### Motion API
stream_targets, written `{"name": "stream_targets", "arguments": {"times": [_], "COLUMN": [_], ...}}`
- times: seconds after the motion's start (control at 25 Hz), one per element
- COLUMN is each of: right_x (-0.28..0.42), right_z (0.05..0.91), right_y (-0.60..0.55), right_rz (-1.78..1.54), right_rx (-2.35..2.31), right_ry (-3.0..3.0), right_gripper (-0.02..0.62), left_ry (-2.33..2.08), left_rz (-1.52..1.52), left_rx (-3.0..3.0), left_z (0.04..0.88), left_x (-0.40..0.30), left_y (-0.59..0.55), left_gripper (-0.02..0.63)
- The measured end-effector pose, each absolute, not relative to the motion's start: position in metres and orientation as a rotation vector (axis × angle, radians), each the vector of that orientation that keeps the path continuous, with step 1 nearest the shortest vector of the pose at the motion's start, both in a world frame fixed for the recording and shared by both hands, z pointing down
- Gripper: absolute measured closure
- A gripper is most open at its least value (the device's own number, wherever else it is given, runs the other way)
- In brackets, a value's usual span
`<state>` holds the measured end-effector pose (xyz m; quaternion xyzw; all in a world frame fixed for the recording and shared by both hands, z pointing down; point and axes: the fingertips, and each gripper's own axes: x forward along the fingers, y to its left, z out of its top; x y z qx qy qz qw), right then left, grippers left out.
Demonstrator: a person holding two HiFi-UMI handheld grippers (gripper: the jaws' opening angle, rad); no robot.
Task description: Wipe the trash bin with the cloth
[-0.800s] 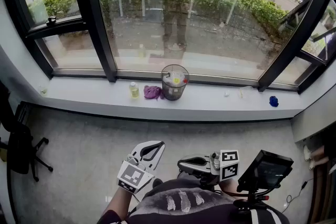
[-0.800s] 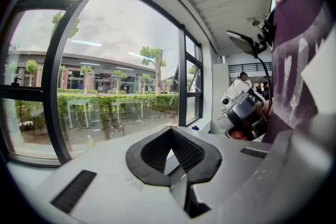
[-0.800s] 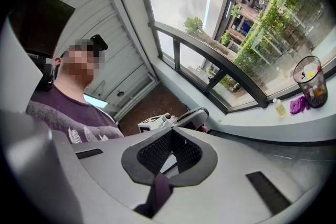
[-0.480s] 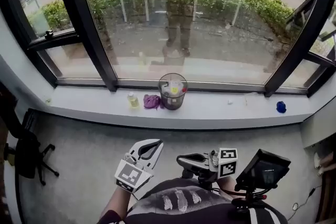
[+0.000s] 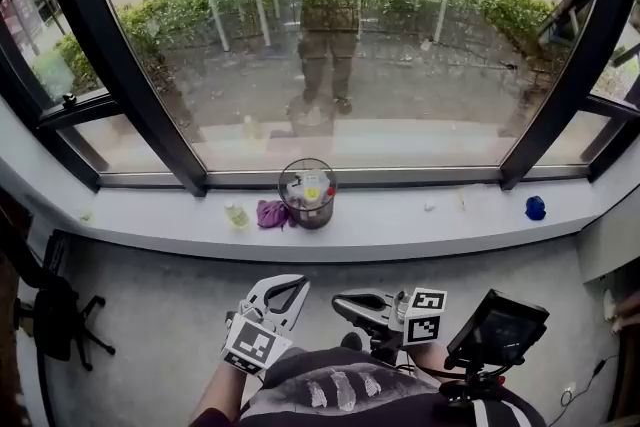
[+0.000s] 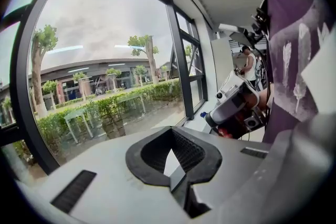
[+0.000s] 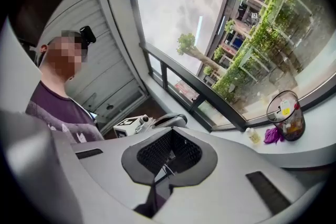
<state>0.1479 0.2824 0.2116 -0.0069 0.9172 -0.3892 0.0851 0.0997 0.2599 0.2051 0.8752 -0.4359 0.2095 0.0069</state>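
Observation:
A small dark mesh trash bin (image 5: 307, 193) with scraps inside stands on the white window sill (image 5: 420, 227). A purple cloth (image 5: 271, 213) lies crumpled against its left side. Both show in the right gripper view too, the bin (image 7: 286, 115) and the cloth (image 7: 273, 135) far off at the right. My left gripper (image 5: 283, 289) and right gripper (image 5: 349, 302) are held close to my body, well short of the sill. Both are shut with nothing between the jaws. The left gripper view looks sideways at the window and at the right gripper (image 6: 233, 110).
A small yellowish bottle (image 5: 236, 214) stands left of the cloth, and a blue object (image 5: 536, 207) lies at the sill's far right. A black office chair (image 5: 50, 320) is at the left on the grey floor (image 5: 160, 305). A dark screen on a mount (image 5: 497, 325) sits by my right side.
The head view has swung: the bin, cloth and sill now sit lower and further left in the picture. Both grippers stay by my body, still shut.

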Motion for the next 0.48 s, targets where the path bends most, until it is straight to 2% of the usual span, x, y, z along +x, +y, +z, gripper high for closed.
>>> {"name": "stream_targets", "arguments": {"times": [0.32, 0.48], "right_x": [0.139, 0.102], "right_z": [0.221, 0.215], "right_y": [0.234, 0.202], "right_rz": [-1.213, -1.181], "right_rx": [-0.163, -0.26], "right_ry": [2.722, 2.708], "right_gripper": [0.598, 0.598], "left_ry": [-1.391, -1.317], "left_rz": [0.597, 0.585], "left_rx": [2.769, 2.8], "left_z": [0.208, 0.219], "left_x": [0.068, 0.039], "left_y": [0.206, 0.181], "left_gripper": [0.612, 0.612]}}
